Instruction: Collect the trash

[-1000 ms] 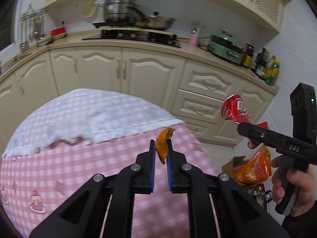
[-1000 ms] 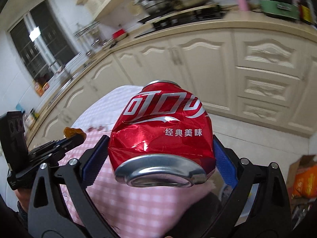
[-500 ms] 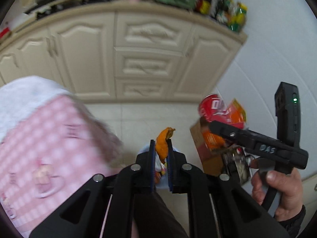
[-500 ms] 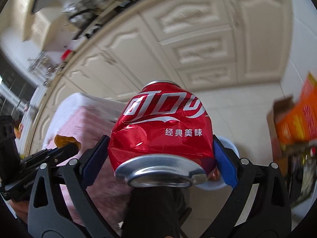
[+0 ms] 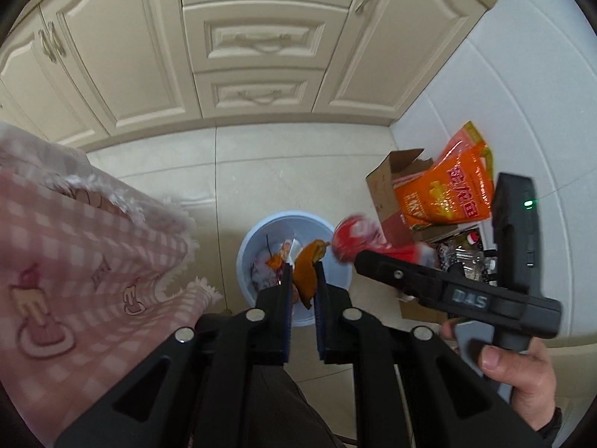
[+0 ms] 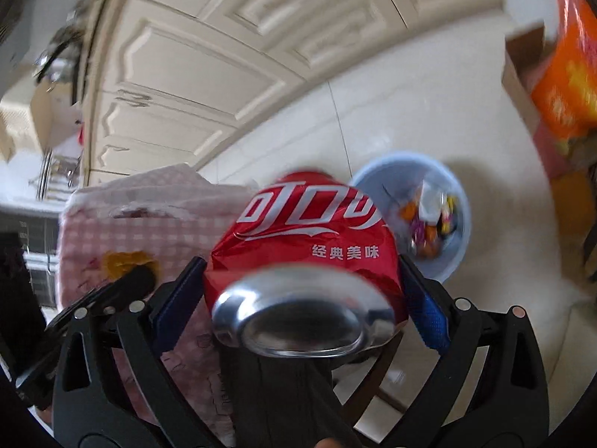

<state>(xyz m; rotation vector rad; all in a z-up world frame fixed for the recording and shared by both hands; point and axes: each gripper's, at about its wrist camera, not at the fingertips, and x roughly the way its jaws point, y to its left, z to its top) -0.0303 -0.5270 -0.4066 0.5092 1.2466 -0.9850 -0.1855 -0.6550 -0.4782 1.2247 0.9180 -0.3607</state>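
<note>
Left gripper (image 5: pixel 302 280): our nearest tool in the left wrist view; its two blue-padded fingers are closed on an orange peel (image 5: pixel 305 270), which stands up between them.
Right gripper (image 6: pixel 302 291): we see its blue pads pressed on either side of a crushed red can (image 6: pixel 309 239), silver base toward the camera; it grips the can firmly.
Right hand (image 5: pixel 522 377): we hold the right tool by its handle, at the right of the left wrist view, with the can's blurred red end (image 5: pixel 354 237) poking out past its tip.
Tablecloth (image 5: pixel 86 257): pink check with a fringed white edge, hanging at our left.
Blue bin (image 5: pixel 253 239): on the floor directly beyond the left gripper's tips, already holding scraps and wrappers; in the right wrist view it sits just right of the can (image 6: pixel 459 201). Both pieces of trash are above or just beside its rim.
Cardboard box (image 5: pixel 384 183): farther right by the wall, with an orange packet (image 5: pixel 447 190) sticking out of it.
Cabinets (image 5: pixel 257 41): cream doors and drawers, farthest back.
</note>
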